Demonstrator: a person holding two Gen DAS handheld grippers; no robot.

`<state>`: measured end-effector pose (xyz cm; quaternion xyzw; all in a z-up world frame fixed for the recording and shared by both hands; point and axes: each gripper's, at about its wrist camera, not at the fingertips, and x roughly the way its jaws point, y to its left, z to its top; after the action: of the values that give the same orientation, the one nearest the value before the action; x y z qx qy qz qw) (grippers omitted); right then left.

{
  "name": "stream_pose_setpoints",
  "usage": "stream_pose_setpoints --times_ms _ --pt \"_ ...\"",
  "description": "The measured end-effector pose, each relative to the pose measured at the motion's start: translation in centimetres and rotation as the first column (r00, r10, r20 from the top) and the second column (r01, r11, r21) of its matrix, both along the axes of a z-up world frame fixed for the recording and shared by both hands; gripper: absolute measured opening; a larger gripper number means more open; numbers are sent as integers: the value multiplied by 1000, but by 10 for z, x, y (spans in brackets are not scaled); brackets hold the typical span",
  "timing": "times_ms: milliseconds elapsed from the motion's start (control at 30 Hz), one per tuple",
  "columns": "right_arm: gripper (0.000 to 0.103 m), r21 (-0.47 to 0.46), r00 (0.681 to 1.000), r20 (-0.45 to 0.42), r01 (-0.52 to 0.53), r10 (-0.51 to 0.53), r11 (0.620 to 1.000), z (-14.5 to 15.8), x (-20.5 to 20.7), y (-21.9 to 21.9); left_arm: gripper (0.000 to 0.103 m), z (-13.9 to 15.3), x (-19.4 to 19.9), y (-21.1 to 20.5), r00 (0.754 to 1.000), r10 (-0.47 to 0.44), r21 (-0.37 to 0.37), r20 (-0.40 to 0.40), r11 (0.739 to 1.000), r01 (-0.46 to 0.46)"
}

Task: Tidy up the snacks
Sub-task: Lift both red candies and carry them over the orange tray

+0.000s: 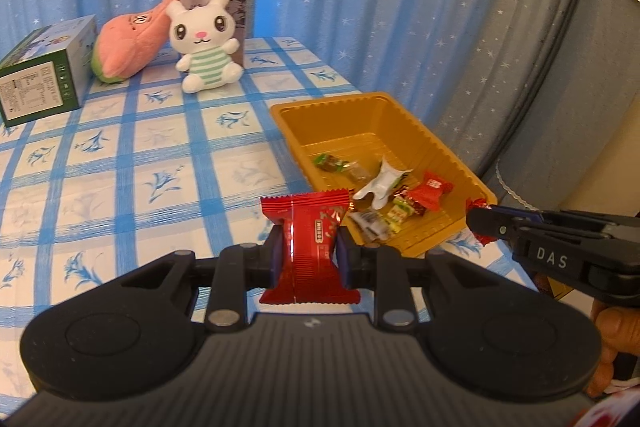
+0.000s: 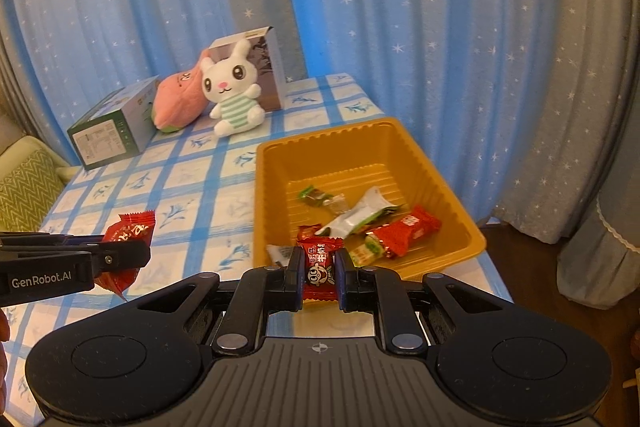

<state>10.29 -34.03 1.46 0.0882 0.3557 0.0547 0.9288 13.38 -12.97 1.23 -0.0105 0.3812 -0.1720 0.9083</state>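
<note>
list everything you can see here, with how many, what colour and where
tray: one, gold, right side of the table
wrapped snacks in tray: several, red, green and white, near end of the tray
large red packet: one, red, in the left gripper
small red candy: one, red, in the right gripper
rabbit plush: one, white with striped body, far end of the table
pink plush: one, pink, left of the rabbit
green box: one, green and white, far left
grey box: one, behind the rabbit
tablecloth: one, blue check
curtain: blue with stars, behind
left gripper: black, shut
right gripper: black, shut

"DAS" on right gripper (image 1: 478, 223); "GenRobot.AI" on left gripper (image 2: 136, 259)
</note>
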Motion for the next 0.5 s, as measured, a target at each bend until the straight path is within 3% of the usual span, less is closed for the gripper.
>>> stream_pose_setpoints --times_ms 500 --pt "15 -16 999 0 46 -46 999 -3 11 -37 24 -1 18 -39 998 -55 -1 1 998 55"
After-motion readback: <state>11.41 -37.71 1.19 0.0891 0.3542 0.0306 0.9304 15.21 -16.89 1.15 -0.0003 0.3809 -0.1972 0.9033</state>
